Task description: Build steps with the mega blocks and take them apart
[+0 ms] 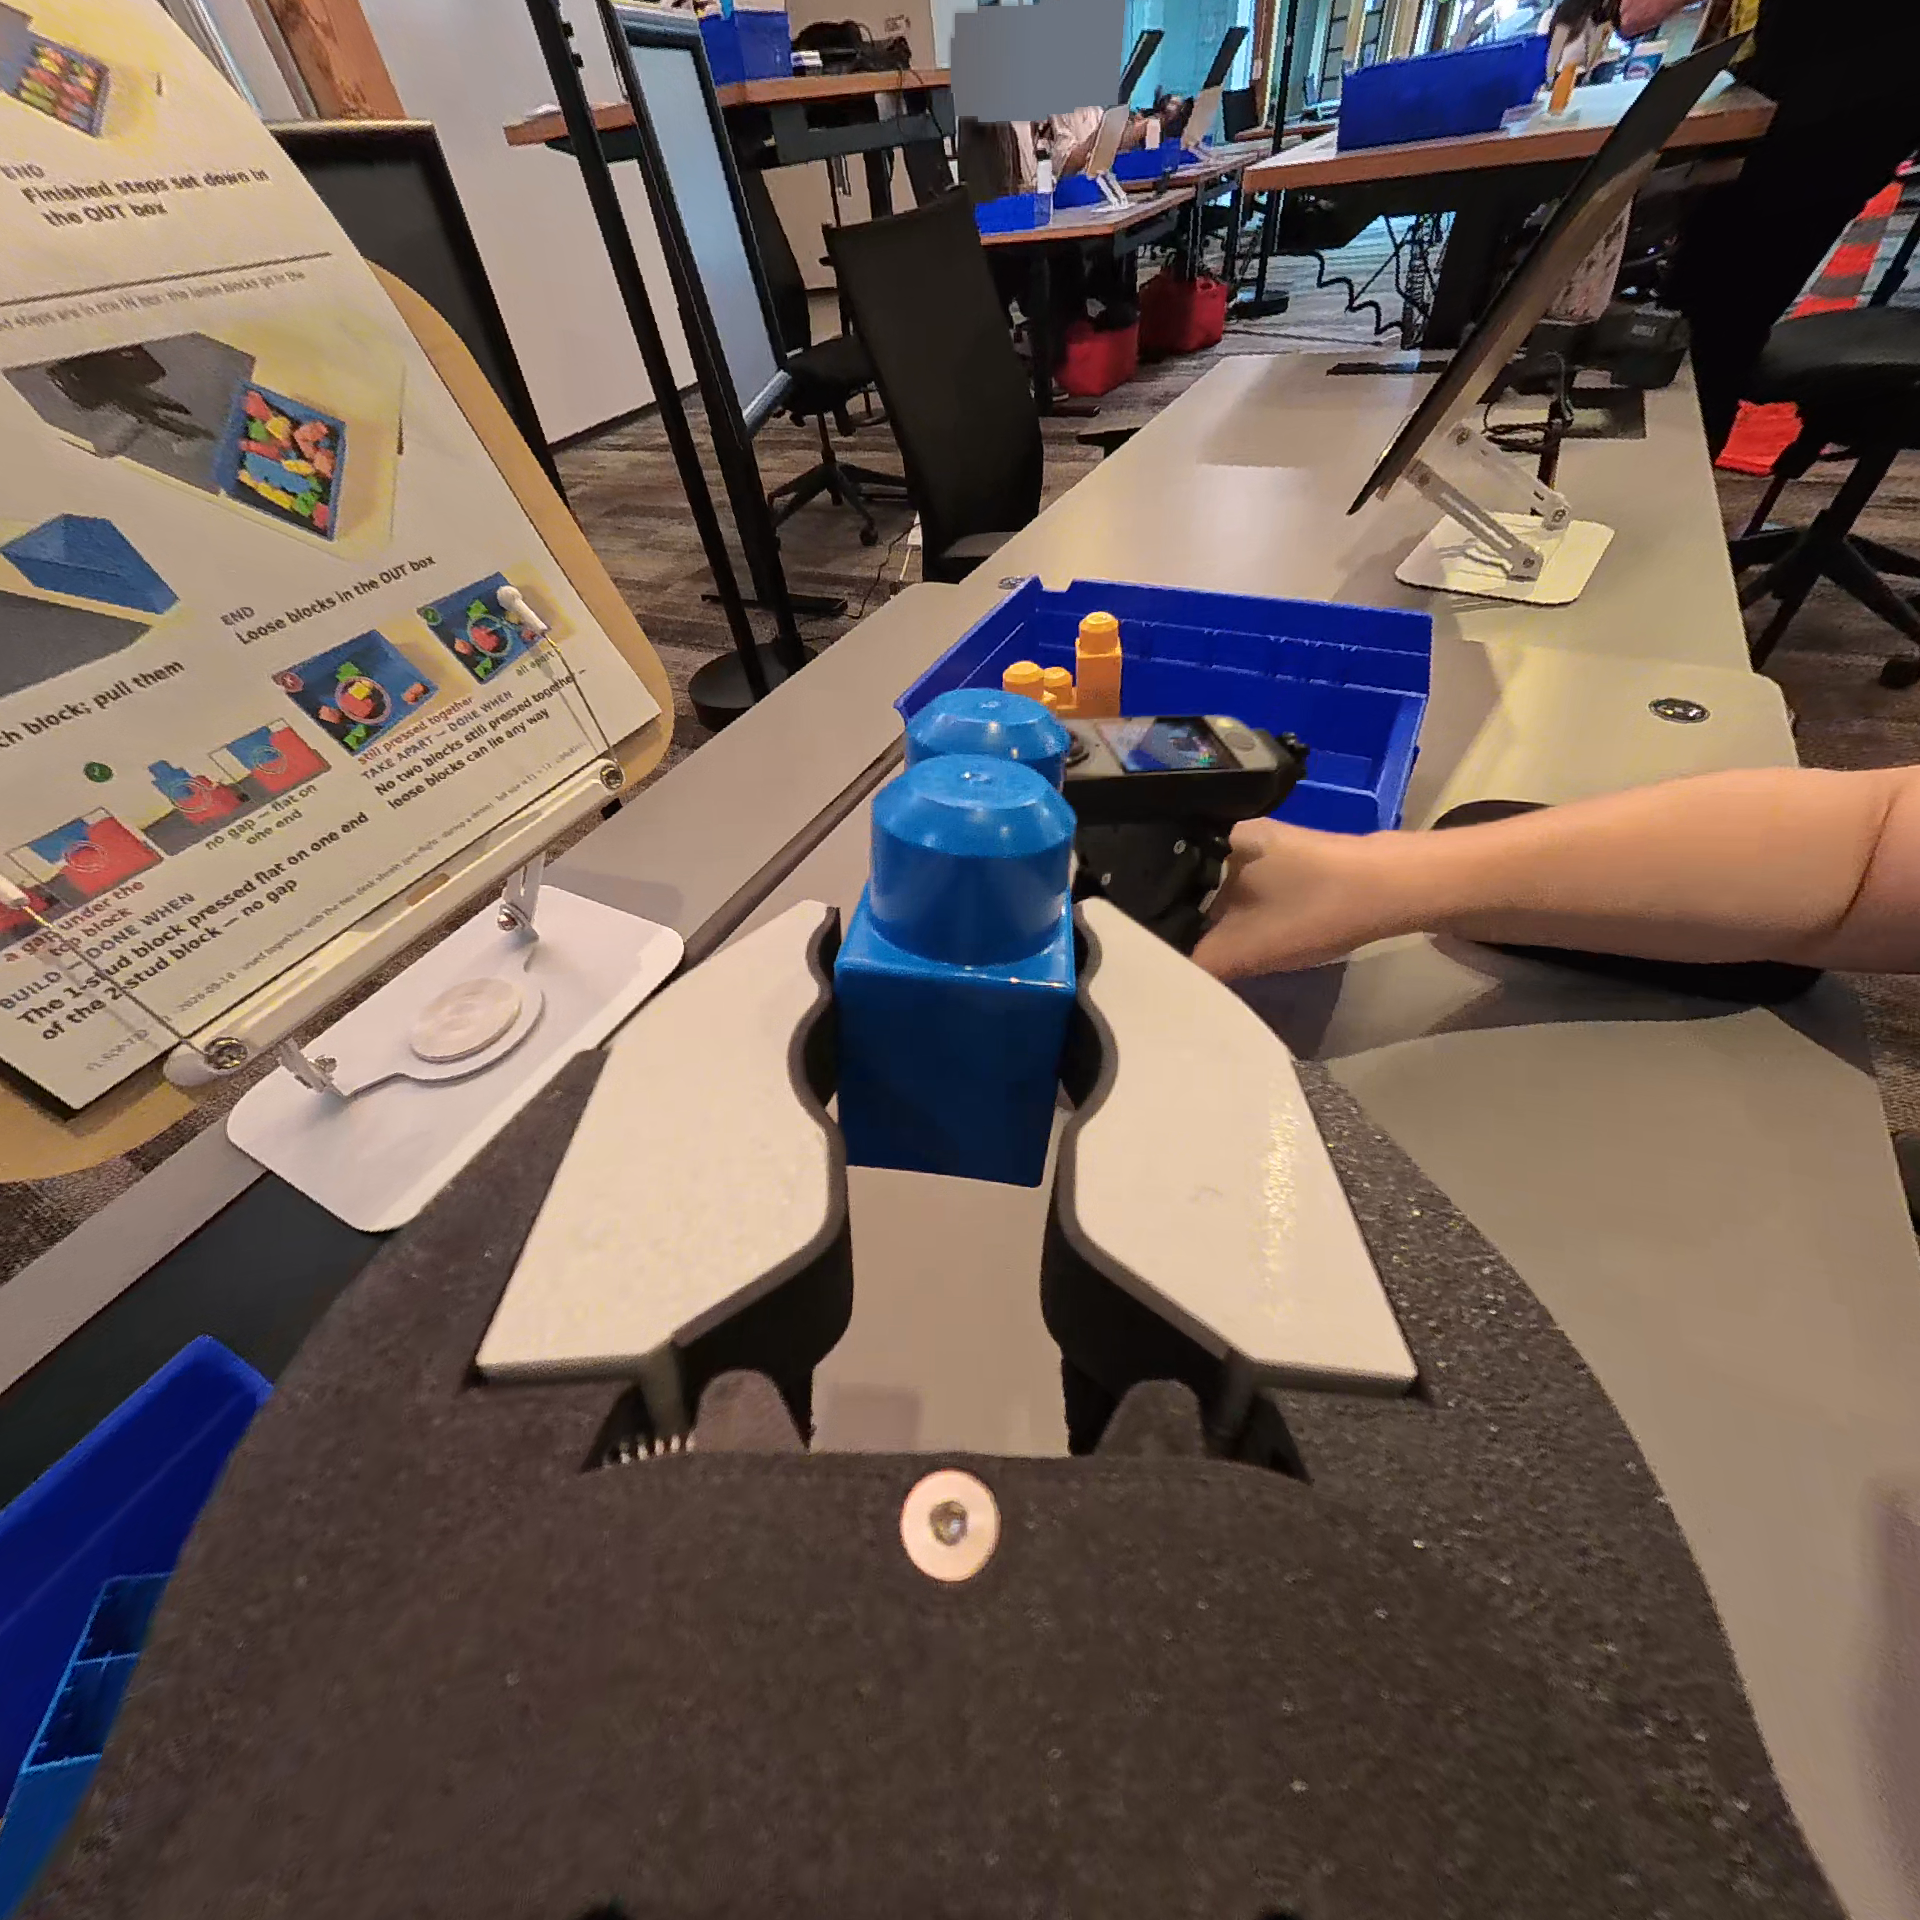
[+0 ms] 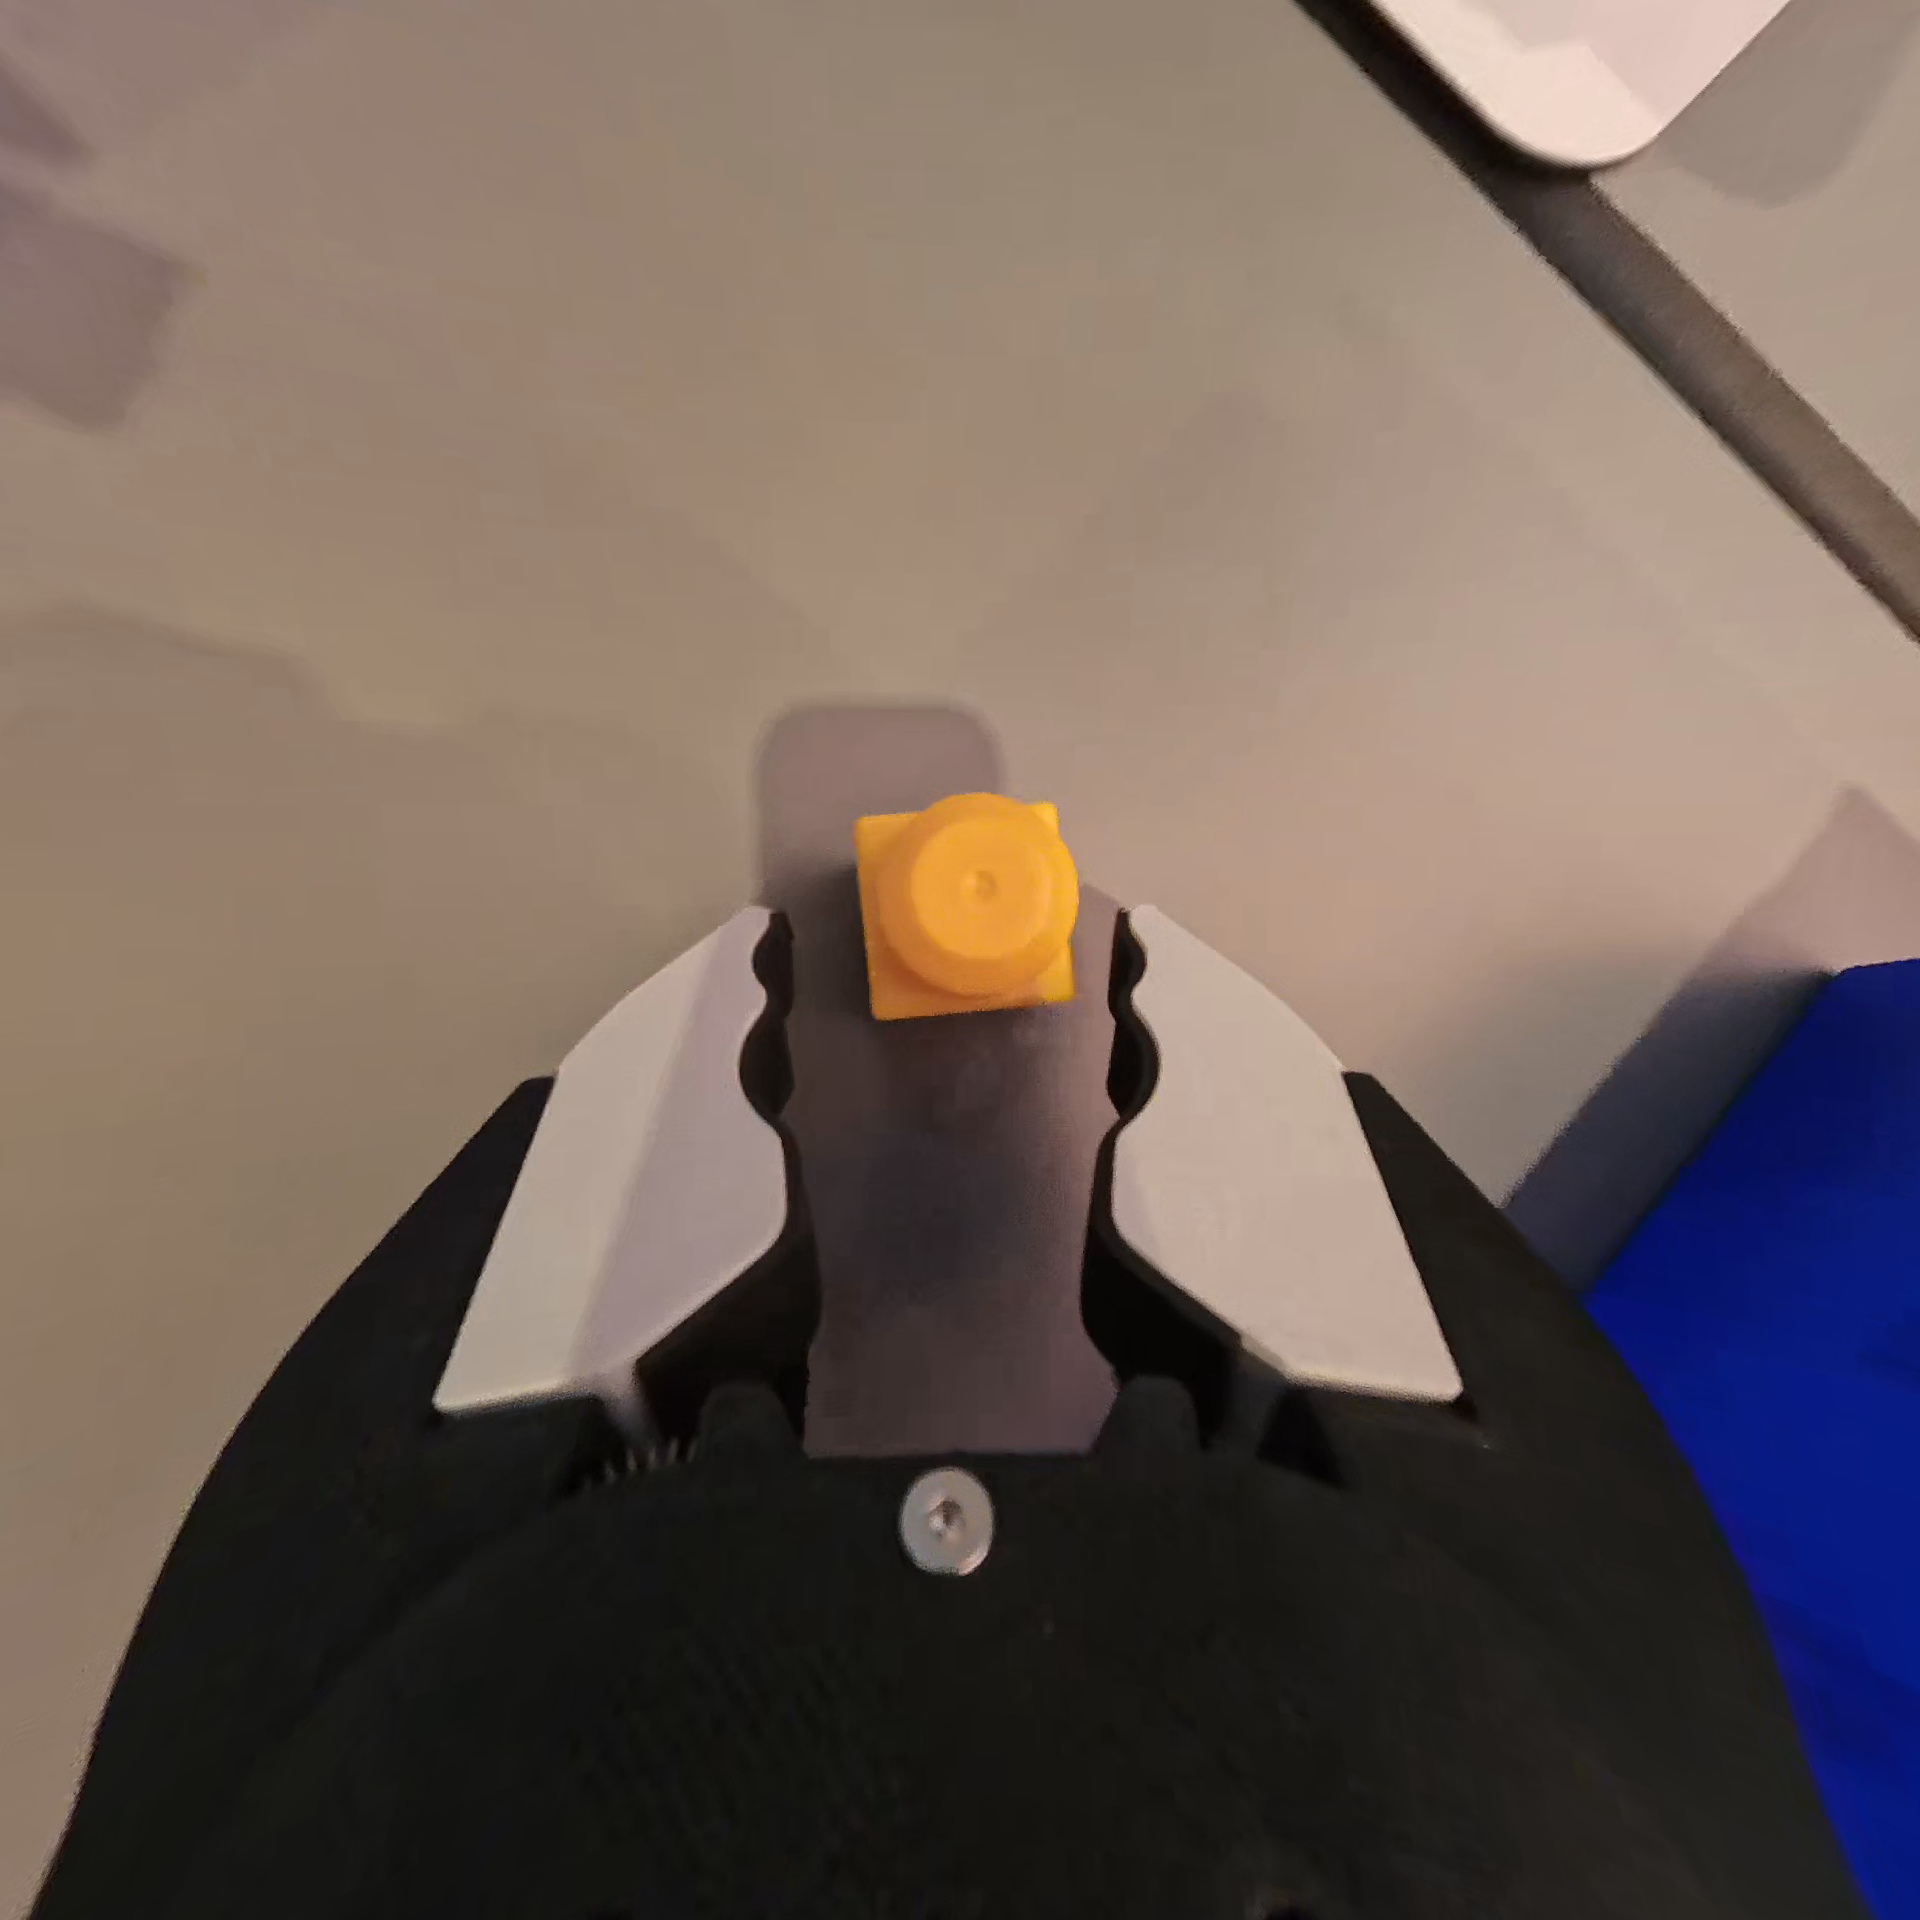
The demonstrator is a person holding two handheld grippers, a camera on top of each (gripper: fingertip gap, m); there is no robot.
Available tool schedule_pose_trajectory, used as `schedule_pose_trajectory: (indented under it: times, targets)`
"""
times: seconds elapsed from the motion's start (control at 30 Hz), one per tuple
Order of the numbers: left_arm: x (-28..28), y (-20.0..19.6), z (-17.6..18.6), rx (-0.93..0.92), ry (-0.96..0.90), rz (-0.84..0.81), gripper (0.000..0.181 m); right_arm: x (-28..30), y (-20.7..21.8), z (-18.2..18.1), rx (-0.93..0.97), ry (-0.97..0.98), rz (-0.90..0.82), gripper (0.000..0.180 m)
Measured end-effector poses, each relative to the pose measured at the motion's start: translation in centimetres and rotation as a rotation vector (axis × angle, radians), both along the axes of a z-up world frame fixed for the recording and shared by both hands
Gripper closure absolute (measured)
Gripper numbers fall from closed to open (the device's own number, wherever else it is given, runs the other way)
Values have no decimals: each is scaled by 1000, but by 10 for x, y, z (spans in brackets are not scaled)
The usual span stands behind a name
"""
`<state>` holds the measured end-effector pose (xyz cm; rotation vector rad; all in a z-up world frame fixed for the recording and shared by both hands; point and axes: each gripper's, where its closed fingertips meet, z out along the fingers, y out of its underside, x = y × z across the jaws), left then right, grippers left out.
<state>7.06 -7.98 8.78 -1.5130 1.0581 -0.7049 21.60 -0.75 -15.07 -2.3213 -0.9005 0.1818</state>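
One orange step set is already sitting in the blue bin (image 1: 1340,727), and you're squeezing the blue block (image 1: 951,997) in your left gripper (image 1: 956,1039) while lining up your wide-open right gripper (image 2: 951,997) over the single orange block (image 2: 966,909) on the table (image 2: 520,468), so nothing's joined yet.

Printed text on instruction sheet (image 1: 239,582), propped on stand; wording withheld.

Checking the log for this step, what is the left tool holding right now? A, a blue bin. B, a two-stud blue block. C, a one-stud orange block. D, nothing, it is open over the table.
B: in the left wrist view the left tool has its fingers closed on the sides of the two-stud blue block, studs up.
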Motion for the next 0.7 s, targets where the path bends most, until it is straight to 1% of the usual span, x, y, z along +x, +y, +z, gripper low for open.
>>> schedule_pose_trajectory:
  times: [0.07, 0.1, 0.13, 0.2, 0.27, 0.37, 0.47, 0.5, 0.6, 0.7]
  targets:
    - [1, 0, 0, 1, -1, -3, 141, 1, 2, -5, -4, 9, 4, 125]
    - [2, 0, -1, -2, -2, -8, 140, 0, 3, -6, -5, 16, 18, 138]
    - [3, 1, -1, -6, -6, -11, 140, -1, 3, -5, -2, 25, 27, 142]
    - [5, 2, -3, -23, -22, -19, 140, -4, 4, 4, 22, 57, 41, 142]
    - [10, 2, -6, -67, -52, -50, 141, -11, 4, 33, 87, 167, 64, 142]
    - [23, 2, -19, -197, -102, -110, 141, -22, -7, 101, 174, 425, 129, 142]
    - [44, -1, -40, -324, -120, -193, 141, -26, -35, 171, 247, 669, 269, 143]
    - [52, -3, -50, -350, -104, -214, 141, -27, -46, 187, 238, 721, 324, 143]
    - [75, -13, -74, -400, -55, -277, 141, -32, -77, 206, 122, 802, 467, 142]
    - [89, -23, -89, -419, -8, -314, 141, -35, -88, 197, 35, 761, 535, 142]
